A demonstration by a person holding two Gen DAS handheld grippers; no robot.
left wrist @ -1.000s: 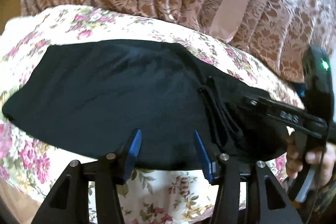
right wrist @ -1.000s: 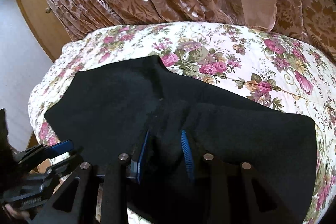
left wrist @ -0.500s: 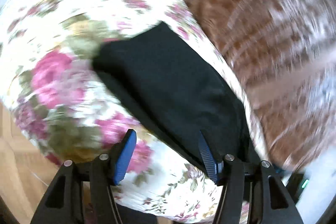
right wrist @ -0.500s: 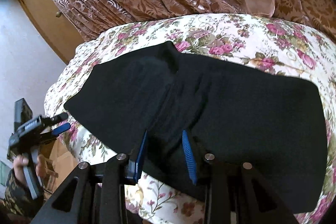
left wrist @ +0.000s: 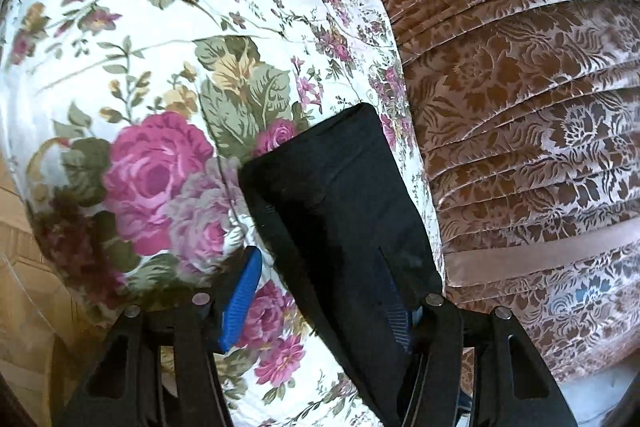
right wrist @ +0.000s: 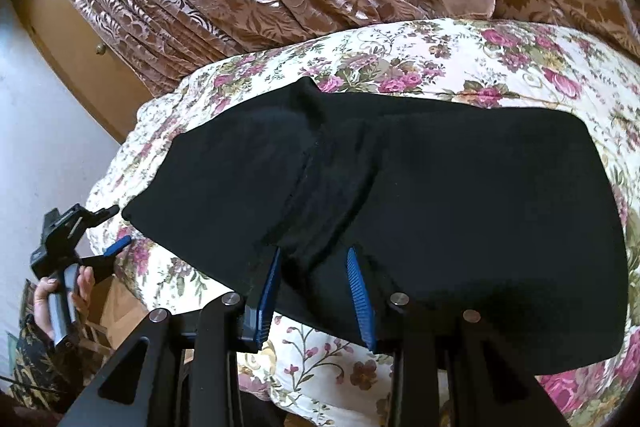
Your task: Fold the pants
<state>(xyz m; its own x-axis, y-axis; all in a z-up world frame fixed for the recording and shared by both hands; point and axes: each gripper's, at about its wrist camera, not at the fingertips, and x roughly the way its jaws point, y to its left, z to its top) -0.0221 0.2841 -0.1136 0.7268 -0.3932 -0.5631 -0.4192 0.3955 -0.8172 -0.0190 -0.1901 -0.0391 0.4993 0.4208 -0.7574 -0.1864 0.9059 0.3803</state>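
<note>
The left tool (left wrist: 320,291) has swung away from the middle of the black pants (right wrist: 400,211) to their far leg end, and the right tool (right wrist: 316,291) has drawn back toward the near edge. The pants lie flat on the floral bed (right wrist: 460,67), long axis running across in front of the right tool. That tool hovers over the near hem at the crotch seam, jaws open, gripping nothing. In the left wrist view the leg end (left wrist: 344,195) reaches straight ahead from between the spread jaws, one blue pad (left wrist: 242,297) clear beside the cloth, the other seemingly beneath it; no grip yet. The left tool (right wrist: 108,231) is nearer that end, held level at the bed's edge by the left hand (right wrist: 60,291).
</note>
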